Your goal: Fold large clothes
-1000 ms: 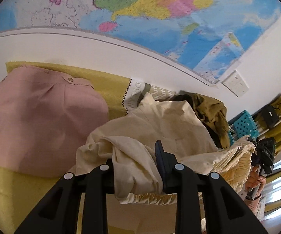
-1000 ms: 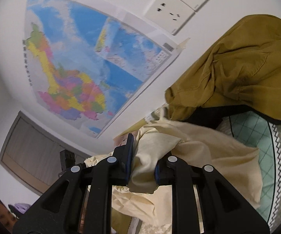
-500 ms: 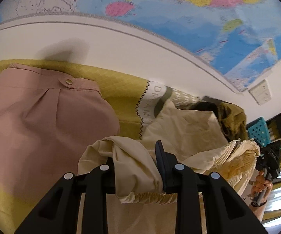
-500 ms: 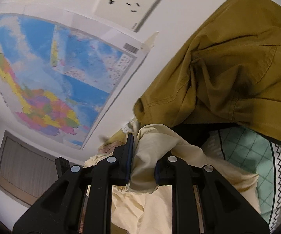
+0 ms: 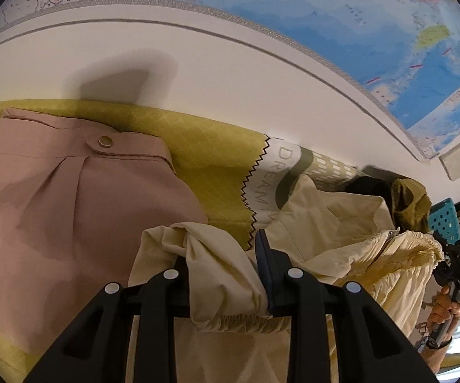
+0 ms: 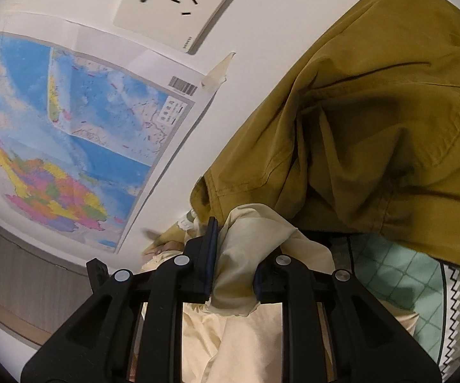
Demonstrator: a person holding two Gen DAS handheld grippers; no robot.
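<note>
Bunching between the fingers of the left gripper (image 5: 226,274) is a fold of the cream garment (image 5: 335,233), clamped at an elasticated edge that hangs just below the pads. The rest of the cream cloth is spread ahead and to the right of those fingers, over a yellow-green bedspread (image 5: 210,159) with a zigzag-edged printed panel. A pink garment (image 5: 70,210) with one button is laid flat to the left of the left gripper, apart from the cream one. The right gripper (image 6: 233,261) is likewise closed on a wad of the cream garment (image 6: 249,249), with more cream cloth seen draped below its fingers. An olive-brown garment (image 6: 373,134) is heaped directly ahead and to the right of the right gripper, touching the cream fabric at the fingertips. A wall map (image 6: 70,146) and a socket plate (image 6: 178,3) are seen up and left of it.
</note>
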